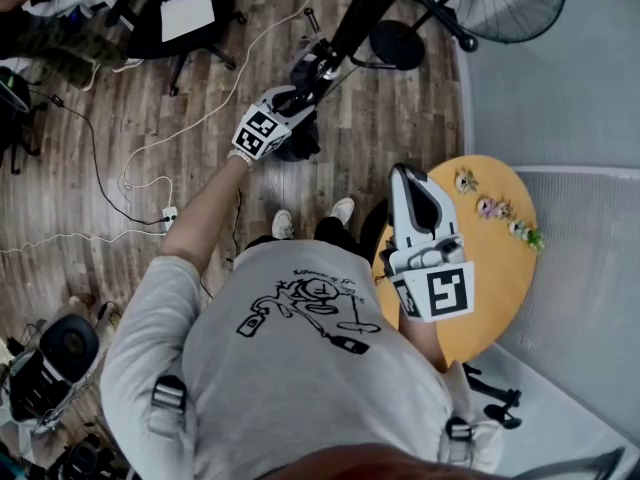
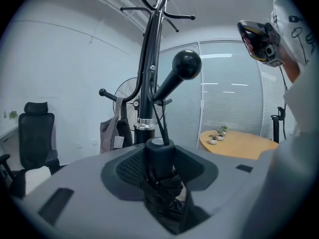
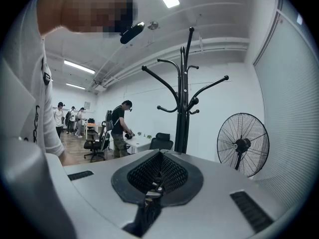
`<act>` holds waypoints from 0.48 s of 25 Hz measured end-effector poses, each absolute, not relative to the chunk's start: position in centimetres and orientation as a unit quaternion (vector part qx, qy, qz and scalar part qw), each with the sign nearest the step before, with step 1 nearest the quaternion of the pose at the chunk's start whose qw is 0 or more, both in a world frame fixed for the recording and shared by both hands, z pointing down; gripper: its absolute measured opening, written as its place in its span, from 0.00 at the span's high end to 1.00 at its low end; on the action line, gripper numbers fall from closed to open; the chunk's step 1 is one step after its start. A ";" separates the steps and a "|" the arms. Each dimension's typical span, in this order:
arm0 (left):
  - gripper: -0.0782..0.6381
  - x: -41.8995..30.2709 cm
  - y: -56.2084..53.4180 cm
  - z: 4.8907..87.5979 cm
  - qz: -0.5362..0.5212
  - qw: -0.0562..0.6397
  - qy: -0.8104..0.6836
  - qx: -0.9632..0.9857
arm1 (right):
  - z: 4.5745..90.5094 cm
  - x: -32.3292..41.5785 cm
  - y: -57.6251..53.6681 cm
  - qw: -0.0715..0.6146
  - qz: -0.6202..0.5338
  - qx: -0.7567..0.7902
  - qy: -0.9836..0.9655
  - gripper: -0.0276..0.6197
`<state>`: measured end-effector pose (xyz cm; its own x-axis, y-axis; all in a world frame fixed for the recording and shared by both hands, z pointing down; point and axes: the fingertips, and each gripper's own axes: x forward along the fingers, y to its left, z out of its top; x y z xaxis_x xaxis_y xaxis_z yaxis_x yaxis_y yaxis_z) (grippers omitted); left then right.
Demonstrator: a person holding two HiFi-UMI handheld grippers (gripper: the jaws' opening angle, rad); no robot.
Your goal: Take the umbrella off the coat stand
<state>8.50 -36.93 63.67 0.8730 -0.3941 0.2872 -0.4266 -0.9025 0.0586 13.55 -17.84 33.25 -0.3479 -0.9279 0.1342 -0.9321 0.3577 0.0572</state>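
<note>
Folded black umbrella (image 2: 162,198) is clamped between the left gripper's (image 2: 160,152) jaws, just beside the coat stand (image 2: 146,83) pole below a ball-tipped peg (image 2: 186,64), while right gripper (image 3: 155,188) is held shut and empty, nearer, over the round table (image 1: 500,258); shirt lettering unreadable.

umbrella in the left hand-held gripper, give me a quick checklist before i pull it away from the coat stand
1. Grip on the umbrella: ok, the left hand-held gripper is closed on its folded black body.
2. Cord free of the coat stand: not ok, it runs up to the knobbed peg and looks looped over it.
3. Room for the loop to slide past the peg's ball end: cannot tell.
4. Right hand-held gripper out of the way: ok, shut, empty, over the round table.
5. Grey bag on the stand apart from the umbrella: ok.
</note>
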 end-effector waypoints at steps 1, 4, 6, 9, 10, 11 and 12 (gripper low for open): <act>0.64 8.4 -36.8 63.6 0.136 0.063 -0.212 0.966 | 33.3 13.6 -17.8 0.071 0.015 0.566 -0.821 0.93; 0.64 8.3 -36.4 63.5 0.137 0.064 -0.212 0.966 | 33.3 13.6 -17.6 0.069 0.016 0.565 -0.822 0.93; 0.64 8.2 -36.2 63.3 0.138 0.064 -0.213 0.965 | 33.3 13.6 -17.5 0.068 0.016 0.565 -0.822 0.93; 0.64 8.0 -35.9 62.9 0.135 0.064 -0.212 0.966 | 33.3 13.5 -17.4 0.064 0.014 0.563 -0.824 0.93; 0.64 7.9 -35.8 62.8 0.133 0.064 -0.212 0.966 | 33.3 13.4 -17.4 0.063 0.014 0.563 -0.824 0.93; 0.64 7.9 -35.7 62.6 0.132 0.064 -0.212 0.966 | 33.4 13.3 -17.4 0.062 0.015 0.562 -0.825 0.93; 0.64 7.8 -35.7 62.5 0.131 0.064 -0.212 0.966 | 33.4 13.2 -17.4 0.062 0.015 0.561 -0.825 0.93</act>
<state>7.81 -35.65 62.45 0.8763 -0.3924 0.2794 -0.4258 -0.9022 0.0685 13.24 -17.37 33.39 -0.3624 -0.9244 0.1186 -0.9282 0.3695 0.0442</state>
